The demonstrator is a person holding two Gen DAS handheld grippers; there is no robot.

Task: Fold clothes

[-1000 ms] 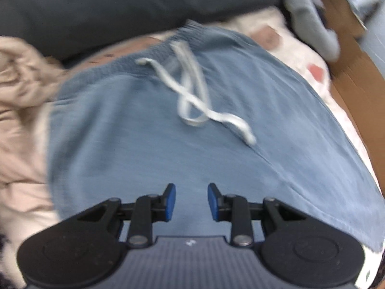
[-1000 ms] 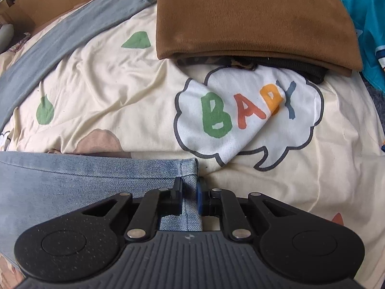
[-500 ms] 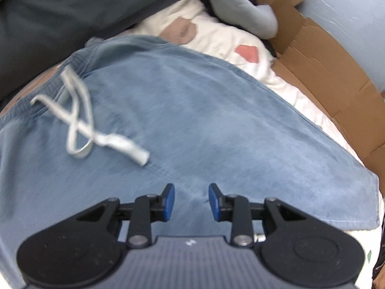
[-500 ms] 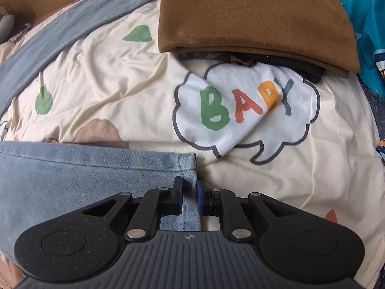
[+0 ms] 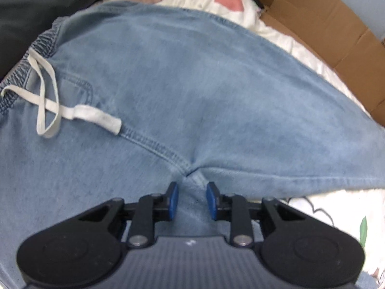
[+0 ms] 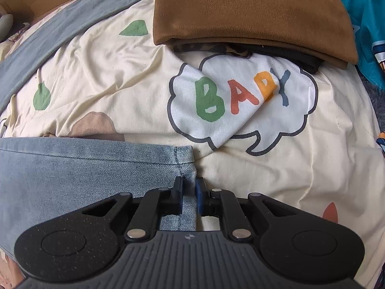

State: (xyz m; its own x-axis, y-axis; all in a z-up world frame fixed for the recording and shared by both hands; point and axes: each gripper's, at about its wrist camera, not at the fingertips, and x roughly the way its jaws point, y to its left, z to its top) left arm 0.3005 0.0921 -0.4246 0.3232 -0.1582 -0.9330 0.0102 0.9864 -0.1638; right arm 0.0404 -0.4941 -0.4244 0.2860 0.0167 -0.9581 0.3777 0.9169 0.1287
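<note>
While a cream bedsheet (image 6: 101,67) printed with green leaves, brown shapes and a cloud-shaped "BABY" speech bubble (image 6: 243,106) covers the whole surface, the light-blue denim trousers (image 5: 192,91) lie spread flat across it, filling most of the left wrist view. Their elastic waistband (image 5: 45,41) sits at the upper left of that view, against a dark fabric mass (image 5: 36,4). Flattened brown cardboard (image 5: 324,36) runs along the sheet's edge at upper right. In the right wrist view a folded brown garment (image 6: 252,12) rests at the top on a darker patterned piece, with a teal cloth (image 6: 363,24) just beside it at the right edge and a grey-blue strip of fabric (image 6: 67,24) slanting across the upper left.

Smaller, the white drawstring (image 5: 48,96) lies looped on the denim below the waistband, its flat end reaching the fly seam.

The left gripper (image 5: 191,202) hovers just below the crotch seam, its blue pads (image 5: 173,201) a narrow gap apart with a ridge of denim between them; the jaws have just been closing, and whether the pads press the cloth I cannot tell. The right gripper (image 6: 189,197) is pinched nearly closed on the stitched hem corner (image 6: 185,154) of a trouser leg.
</note>
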